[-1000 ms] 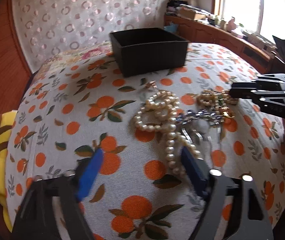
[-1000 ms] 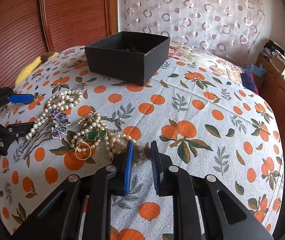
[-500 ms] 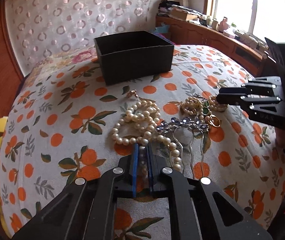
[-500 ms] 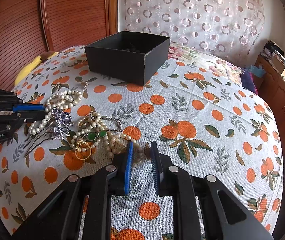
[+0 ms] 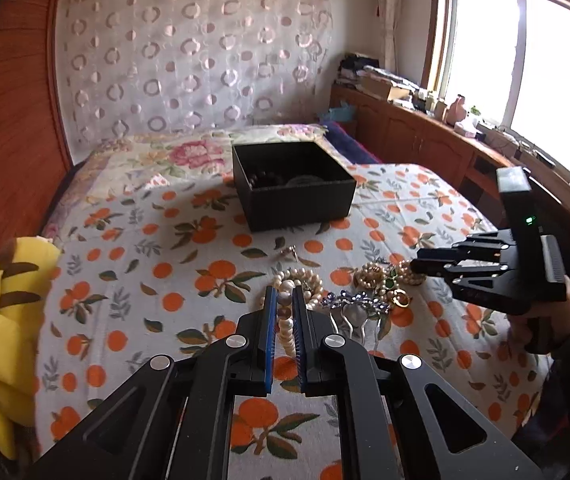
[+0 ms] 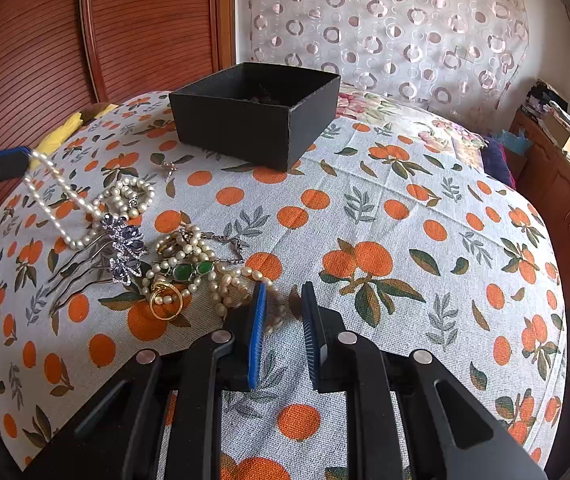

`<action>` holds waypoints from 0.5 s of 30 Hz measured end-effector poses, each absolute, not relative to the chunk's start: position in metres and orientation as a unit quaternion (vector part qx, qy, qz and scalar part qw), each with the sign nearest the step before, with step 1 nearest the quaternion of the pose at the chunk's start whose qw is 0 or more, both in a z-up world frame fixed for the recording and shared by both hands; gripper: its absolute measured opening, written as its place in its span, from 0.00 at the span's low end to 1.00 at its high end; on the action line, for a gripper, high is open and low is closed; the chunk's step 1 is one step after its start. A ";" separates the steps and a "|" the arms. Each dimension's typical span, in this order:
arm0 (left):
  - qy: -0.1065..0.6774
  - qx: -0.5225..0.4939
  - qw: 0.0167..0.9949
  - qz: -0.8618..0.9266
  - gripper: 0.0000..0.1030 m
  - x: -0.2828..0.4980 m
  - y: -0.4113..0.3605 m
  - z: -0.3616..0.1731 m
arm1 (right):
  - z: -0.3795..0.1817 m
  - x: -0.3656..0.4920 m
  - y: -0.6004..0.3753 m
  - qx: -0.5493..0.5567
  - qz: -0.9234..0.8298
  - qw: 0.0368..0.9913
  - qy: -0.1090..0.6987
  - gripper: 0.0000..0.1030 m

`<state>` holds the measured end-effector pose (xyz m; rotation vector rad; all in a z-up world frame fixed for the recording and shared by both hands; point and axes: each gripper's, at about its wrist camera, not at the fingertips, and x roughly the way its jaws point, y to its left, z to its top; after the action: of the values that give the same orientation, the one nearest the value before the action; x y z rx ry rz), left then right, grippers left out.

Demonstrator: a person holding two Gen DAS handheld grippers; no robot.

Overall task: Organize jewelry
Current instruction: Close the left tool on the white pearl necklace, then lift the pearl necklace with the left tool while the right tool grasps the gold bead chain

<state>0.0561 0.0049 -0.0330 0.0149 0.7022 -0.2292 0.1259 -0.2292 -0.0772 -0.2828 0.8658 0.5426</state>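
My left gripper (image 5: 283, 294) is shut on a long pearl necklace (image 5: 285, 322) and lifts one end off the cloth; the strand hangs taut from it in the right wrist view (image 6: 57, 196). A black open box (image 5: 293, 196) stands behind, also in the right wrist view (image 6: 253, 114), with dark beads inside. A purple flower hair comb (image 6: 123, 248), a green-stone bracelet (image 6: 183, 270), a gold ring (image 6: 165, 300) and more pearls (image 6: 233, 280) lie in a pile. My right gripper (image 6: 283, 300) is slightly open and empty, just right of the pile.
A small silver earring (image 6: 169, 168) lies near the box. A yellow plush toy (image 5: 9, 320) sits at the bed's left edge. A wooden cabinet (image 5: 425, 140) runs along the window side. The orange-print cloth (image 6: 405, 240) spreads to the right.
My left gripper closed on the pearl necklace and has risen, pulling the strand up and to the left. My right gripper has stayed put.
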 end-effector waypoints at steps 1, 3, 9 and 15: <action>0.340 0.007 0.934 -0.111 0.07 0.054 0.006 -0.030 | -0.077 0.125 -0.229 -0.134 0.259 0.863 0.413 0.20; 0.333 0.003 0.937 -0.110 0.07 0.049 0.009 -0.024 | -0.078 0.125 -0.229 -0.132 0.260 0.862 0.414 0.20; 0.314 0.002 0.943 -0.106 0.07 0.042 0.014 -0.008 | -0.078 0.126 -0.229 -0.130 0.261 0.862 0.415 0.20; 0.295 0.007 0.949 -0.109 0.07 0.036 0.015 0.010 | -0.077 0.126 -0.229 -0.129 0.261 0.862 0.415 0.20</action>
<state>0.0364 0.0146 0.0100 0.0147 0.5995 -0.2209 0.1261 -0.2289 -0.0772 -0.2708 0.8713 0.5483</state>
